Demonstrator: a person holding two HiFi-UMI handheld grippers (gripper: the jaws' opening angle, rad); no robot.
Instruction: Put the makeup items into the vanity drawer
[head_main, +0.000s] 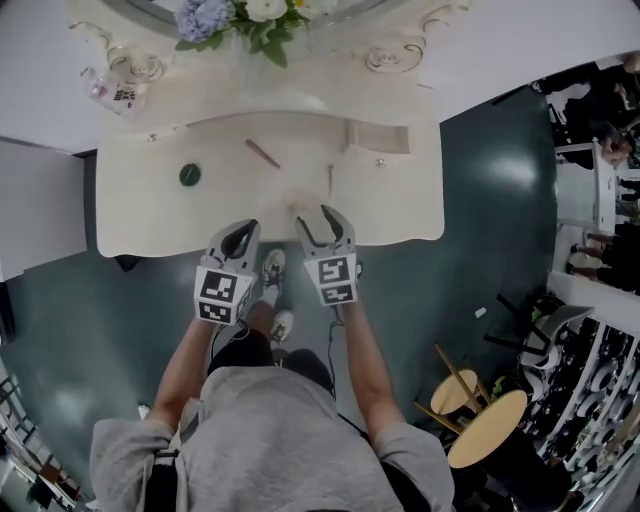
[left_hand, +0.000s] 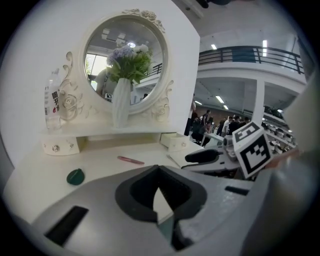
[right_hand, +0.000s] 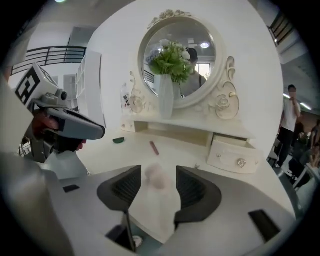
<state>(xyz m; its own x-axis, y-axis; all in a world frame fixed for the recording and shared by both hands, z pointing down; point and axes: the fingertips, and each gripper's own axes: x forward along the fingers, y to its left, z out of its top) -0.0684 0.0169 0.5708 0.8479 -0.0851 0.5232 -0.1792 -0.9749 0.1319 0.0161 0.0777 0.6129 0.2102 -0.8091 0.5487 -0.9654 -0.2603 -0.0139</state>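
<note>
Pale pink item (right_hand: 155, 177), blurred, sat on the table (head_main: 130, 220) straight ahead between the right gripper's (head_main: 318, 216) spread jaws, neither pad touching it. Pink stick (head_main: 263, 153) lay farther up, slanting upper left to lower right; drawer (head_main: 378, 140) to its right. Left gripper (head_main: 241, 234) was clenched, empty. Right judged nearer.

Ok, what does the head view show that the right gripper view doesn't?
Only the head view: the person's shoes and the wooden stools on the floor. Only the right gripper view: the glass of the round mirror and a balcony railing. Both: the pink stick, the green disc and the small drawer, partly open.
</note>
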